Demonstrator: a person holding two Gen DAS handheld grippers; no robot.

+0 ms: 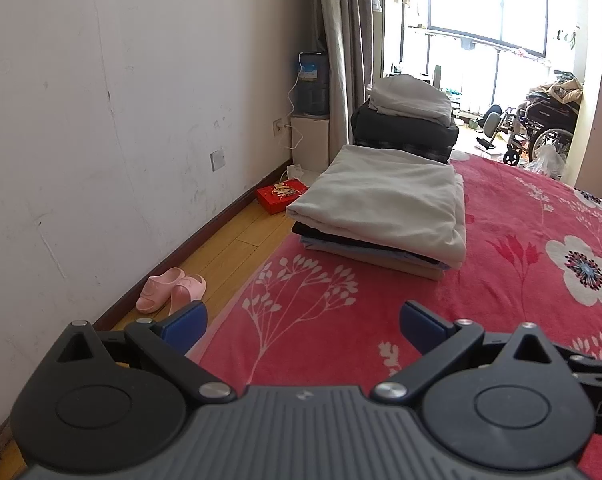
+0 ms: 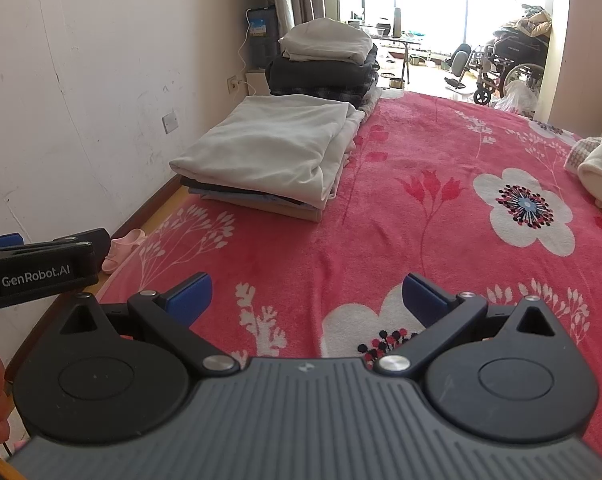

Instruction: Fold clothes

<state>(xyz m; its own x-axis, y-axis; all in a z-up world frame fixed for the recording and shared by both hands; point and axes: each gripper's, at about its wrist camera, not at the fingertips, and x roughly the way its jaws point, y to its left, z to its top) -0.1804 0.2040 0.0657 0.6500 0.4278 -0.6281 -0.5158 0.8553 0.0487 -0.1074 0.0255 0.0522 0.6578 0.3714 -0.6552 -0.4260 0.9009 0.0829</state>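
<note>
The left gripper (image 1: 303, 322) hangs over the left edge of the bed, and its two blue fingers are wide apart with nothing between them. The right gripper (image 2: 307, 296) is just beside it, over the red flower blanket (image 2: 441, 216), and its fingers are wide apart too and hold nothing. In front of both grippers the blanket is flat and bare, so there is lots of open room in the middle of the bed. The near stack of folded clothes (image 1: 381, 208) sits right along the bed's left edge, with a pale cloth on top and dark, blue and tan ones under it. Behind it is a taller stack (image 1: 407, 124) with a white piece on top of dark ones. At the far right edge of the bed lies a cream bundle (image 2: 601, 176). Between the bed and the white wall (image 1: 101, 120) is a thin strip of wood floor. Pink slippers (image 1: 171, 288) and a red box (image 1: 281, 196) lie there, and a water bottle (image 1: 313, 84) stands in the corner. A wheelchair (image 2: 509, 68) stands past the foot of the bed by the bright window.
</note>
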